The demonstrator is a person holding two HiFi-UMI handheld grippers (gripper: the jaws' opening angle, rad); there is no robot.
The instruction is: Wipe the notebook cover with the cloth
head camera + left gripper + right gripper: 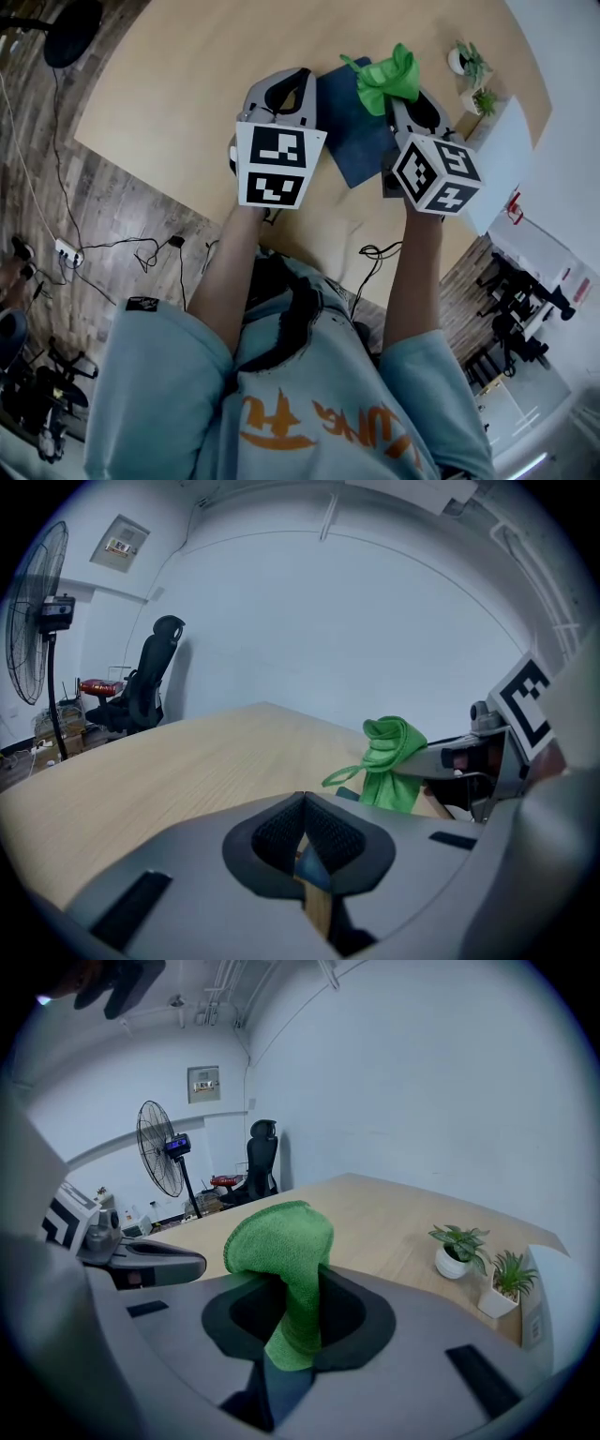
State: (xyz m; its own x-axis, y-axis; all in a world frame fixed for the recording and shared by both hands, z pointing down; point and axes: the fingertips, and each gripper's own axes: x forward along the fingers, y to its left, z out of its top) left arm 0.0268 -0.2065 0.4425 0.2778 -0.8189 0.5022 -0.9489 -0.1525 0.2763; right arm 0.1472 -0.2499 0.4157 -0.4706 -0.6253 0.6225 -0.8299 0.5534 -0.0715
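A dark blue notebook (352, 131) lies flat on the wooden table (187, 84), just ahead of both grippers. My right gripper (401, 92) is shut on a green cloth (389, 77), which bunches up above its jaws over the notebook's far right corner. In the right gripper view the cloth (281, 1241) stands folded between the pads, with blue showing below. My left gripper (298, 79) hovers at the notebook's left edge. Its pads (281, 832) meet with nothing between them, and the cloth (389, 757) and right gripper (455, 759) show to its right.
Two small potted plants (473, 66) (484, 99) and a white box (502, 159) stand at the table's right side. An office chair (262, 1162) and a standing fan (159, 1147) are beyond the far edge. Cables (141, 248) trail on the floor.
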